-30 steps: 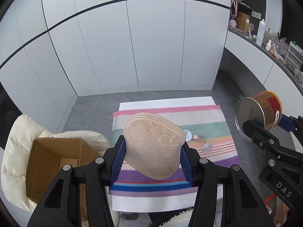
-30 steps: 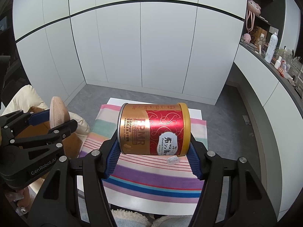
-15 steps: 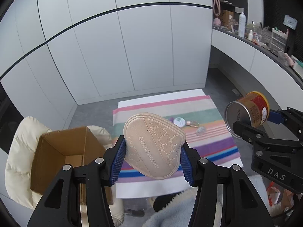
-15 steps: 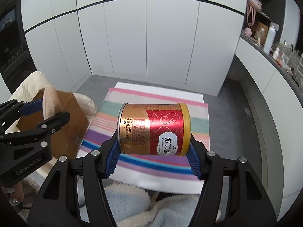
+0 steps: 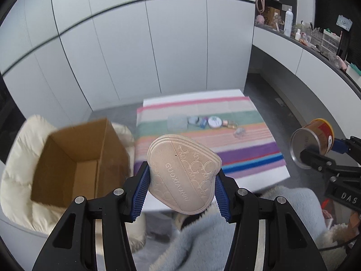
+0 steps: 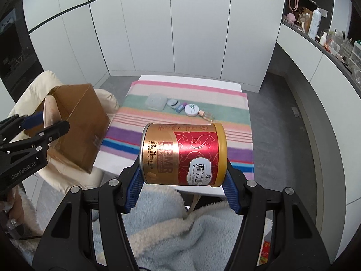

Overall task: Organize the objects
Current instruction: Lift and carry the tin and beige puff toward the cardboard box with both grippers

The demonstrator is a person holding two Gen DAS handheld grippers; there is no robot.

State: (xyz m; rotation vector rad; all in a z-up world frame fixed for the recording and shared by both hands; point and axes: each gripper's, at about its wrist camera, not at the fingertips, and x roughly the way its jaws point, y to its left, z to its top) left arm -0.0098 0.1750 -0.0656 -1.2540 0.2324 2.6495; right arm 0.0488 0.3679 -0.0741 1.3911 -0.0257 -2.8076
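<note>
A pale pink, heart-shaped embossed pad (image 5: 183,176) was held edgewise between the blue ribbed pads of the left gripper (image 5: 182,187), jaws at a middling width and pressed on its two sides, so that its flat face was turned to the camera. A gold-and-red cylindrical cat-food tin (image 6: 183,154) was clamped lying sideways in the right gripper (image 6: 182,178), gripped across its ends, probably because its length fitted the jaws better than its round body. Both were carried in the air, clear of the striped cloth-covered table (image 6: 135,122). An open brown cardboard box (image 5: 76,158) stood on a cream padded seat (image 5: 18,158) just beside the table, seemingly as the receptacle. Small cosmetics (image 6: 180,107) lay in a row on the cloth; their exact kinds could not be made out. The pad was judged nearer the box.
</note>
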